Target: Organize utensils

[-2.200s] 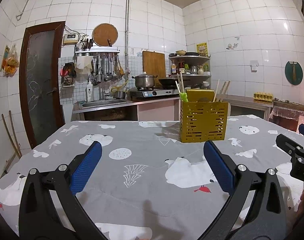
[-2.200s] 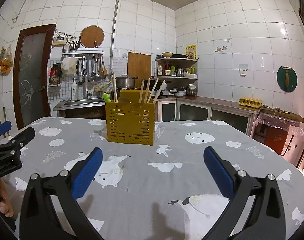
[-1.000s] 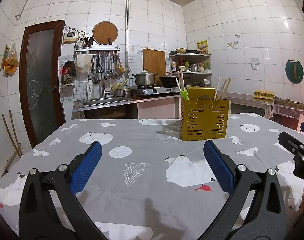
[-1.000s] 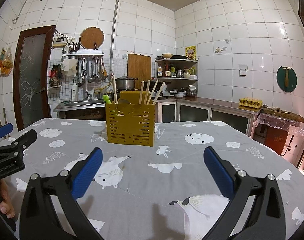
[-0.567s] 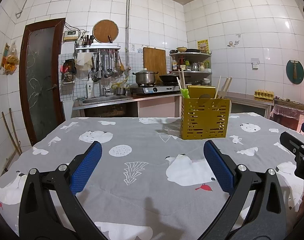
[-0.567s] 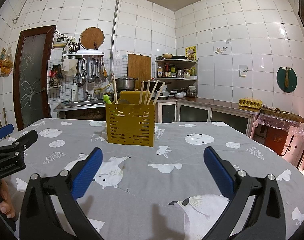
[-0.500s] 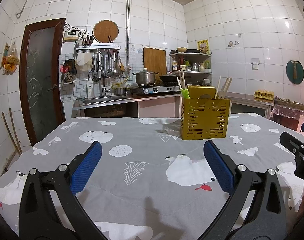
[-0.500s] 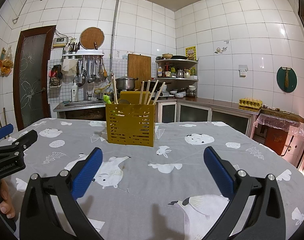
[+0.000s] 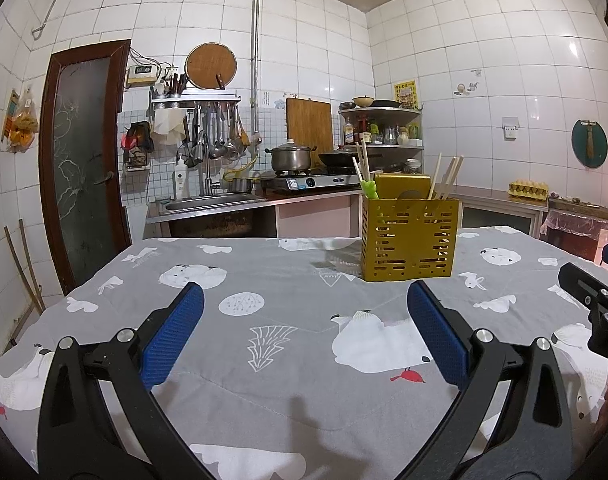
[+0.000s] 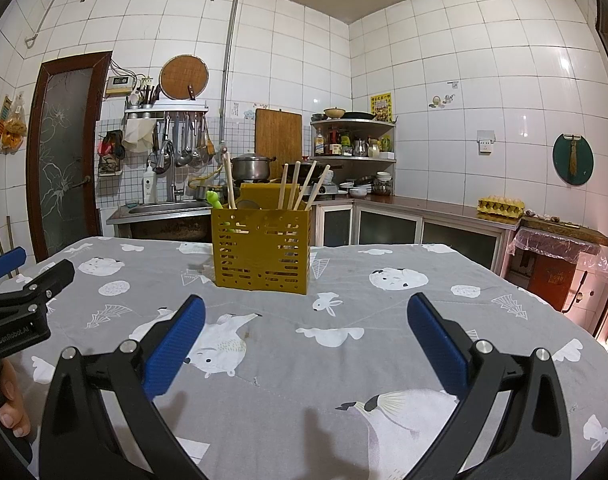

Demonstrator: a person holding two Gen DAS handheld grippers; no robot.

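Note:
A yellow perforated utensil holder [image 9: 409,240] stands upright on the grey patterned tablecloth [image 9: 288,320], far right of centre in the left wrist view and left of centre in the right wrist view [image 10: 261,250]. Wooden chopsticks [image 10: 302,190] and a green-handled utensil [image 10: 214,199] stick out of it. My left gripper [image 9: 306,332] is open and empty, low over the near part of the table. My right gripper [image 10: 304,334] is open and empty, in front of the holder. Each gripper shows at the edge of the other's view.
Behind the table are a sink counter [image 9: 208,204], a stove with a pot [image 9: 290,158], hanging ladles [image 9: 216,136], a corner shelf [image 10: 352,140] and an egg tray [image 10: 500,205]. A brown door [image 9: 84,160] is at the left. The table's right edge [image 10: 544,308] is near.
Both views have lifted very slightly, so the holder sits a touch higher in the left view. Both grippers stay open and empty.

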